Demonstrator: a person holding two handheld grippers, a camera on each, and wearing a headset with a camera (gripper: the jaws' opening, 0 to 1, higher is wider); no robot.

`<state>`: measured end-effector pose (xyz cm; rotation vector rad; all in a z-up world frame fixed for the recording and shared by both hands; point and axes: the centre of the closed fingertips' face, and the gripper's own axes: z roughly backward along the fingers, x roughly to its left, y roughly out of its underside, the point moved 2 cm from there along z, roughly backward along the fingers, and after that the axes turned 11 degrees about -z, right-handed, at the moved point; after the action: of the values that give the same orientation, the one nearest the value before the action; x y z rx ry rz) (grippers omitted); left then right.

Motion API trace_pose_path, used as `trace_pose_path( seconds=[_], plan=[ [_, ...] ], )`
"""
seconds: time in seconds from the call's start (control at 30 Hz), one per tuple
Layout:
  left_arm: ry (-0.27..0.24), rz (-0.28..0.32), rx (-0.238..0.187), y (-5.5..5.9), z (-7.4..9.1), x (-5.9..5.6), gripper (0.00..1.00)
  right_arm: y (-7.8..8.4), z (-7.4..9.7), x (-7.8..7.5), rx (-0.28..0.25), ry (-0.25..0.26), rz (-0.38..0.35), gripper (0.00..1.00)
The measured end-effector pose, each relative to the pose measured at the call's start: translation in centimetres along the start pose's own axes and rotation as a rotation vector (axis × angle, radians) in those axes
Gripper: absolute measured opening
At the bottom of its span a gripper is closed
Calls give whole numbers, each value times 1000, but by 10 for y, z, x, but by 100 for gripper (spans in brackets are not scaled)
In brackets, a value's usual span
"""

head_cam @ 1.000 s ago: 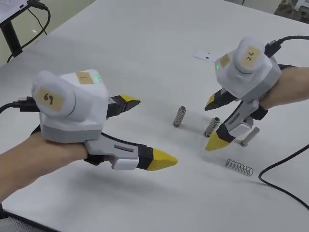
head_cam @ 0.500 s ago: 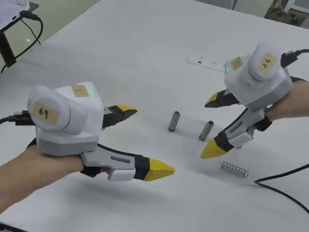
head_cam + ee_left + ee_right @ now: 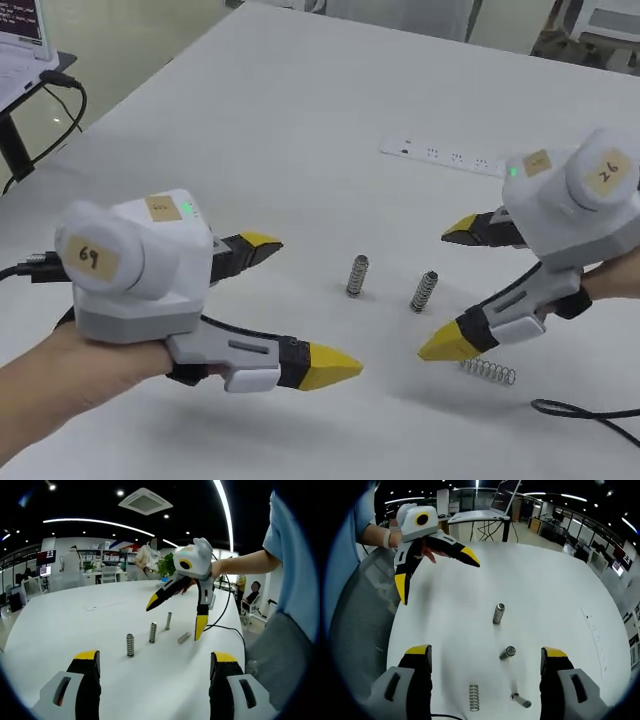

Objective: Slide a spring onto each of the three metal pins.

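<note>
Two metal pins stand upright on the white table, each with a spring on it: one [image 3: 357,275] [image 3: 130,645] [image 3: 498,613] and the other [image 3: 424,291] [image 3: 153,632] [image 3: 507,653]. A bare third pin [image 3: 168,620] [image 3: 520,699] stands beyond them. A loose spring [image 3: 488,371] [image 3: 184,638] [image 3: 474,697] lies flat near the right gripper's lower fingertip. My left gripper [image 3: 300,300] [image 3: 154,657] [image 3: 437,576] hovers open left of the pins, holding nothing. My right gripper [image 3: 452,287] [image 3: 485,652] [image 3: 176,616] hangs open just right of them, also with nothing in it.
A white power strip [image 3: 440,156] lies at the back of the table. A black cable [image 3: 580,410] trails along the table's near right side. A laptop [image 3: 20,20] on a stand sits off the table's left edge. People stand in the office background.
The right gripper has drawn back a little to the right, away from the pins. The left gripper has hardly moved. The head camera has tilted, shifting the whole picture.
</note>
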<state>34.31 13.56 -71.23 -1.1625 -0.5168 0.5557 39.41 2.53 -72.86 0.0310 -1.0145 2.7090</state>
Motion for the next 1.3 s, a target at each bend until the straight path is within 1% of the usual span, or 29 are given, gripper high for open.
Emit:
trace_pose_path(
  seconds=[0.03,0.13,0.2,0.33,0.37,0.47,0.53,0.67,0.77,0.83,0.87,0.93,1.0,1.03,1.1,1.2,1.3],
  plan=[
    [7,-6,5,0,-1,-2,88,1,2,-2,-14,16,-4,90],
    [20,-11,11,-1,-1,-4,88,8,13,2,-52,38,-37,91],
    [29,-17,15,-2,-3,-5,88,12,20,2,-77,65,-57,91],
    [49,-27,20,-5,-7,-9,88,23,37,4,-133,106,-122,91],
    [58,-32,22,-5,-9,-11,88,28,42,3,-137,123,-136,91],
    [83,-42,22,-7,-14,-14,87,41,52,4,-132,144,-175,91],
    [103,-50,20,-9,-18,-17,86,47,59,6,-142,166,-182,91],
    [138,-68,23,-11,-26,-23,86,60,69,10,-163,198,-235,90],
    [170,-70,21,-12,-32,-28,84,69,74,13,-169,213,-257,90],
    [189,-76,18,-13,-36,-32,83,73,79,15,-191,227,-284,90],
    [195,-82,23,-12,-38,-33,82,74,80,15,-193,231,-290,90],
    [216,-74,21,-12,-44,-37,82,79,85,16,-202,245,-303,90],
    [231,-83,24,-12,-50,-41,82,84,89,18,-205,254,-319,90],
    [246,-84,23,-12,-53,-44,82,88,91,18,-206,265,-331,90],
    [264,-92,26,-12,-58,-48,82,91,94,20,-211,271,-341,90],
    [305,-113,32,-13,-67,-57,81,97,100,22,-225,285,-364,90],
    [338,-134,33,-12,-77,-62,79,102,104,25,-234,297,-382,89]
  ],
)
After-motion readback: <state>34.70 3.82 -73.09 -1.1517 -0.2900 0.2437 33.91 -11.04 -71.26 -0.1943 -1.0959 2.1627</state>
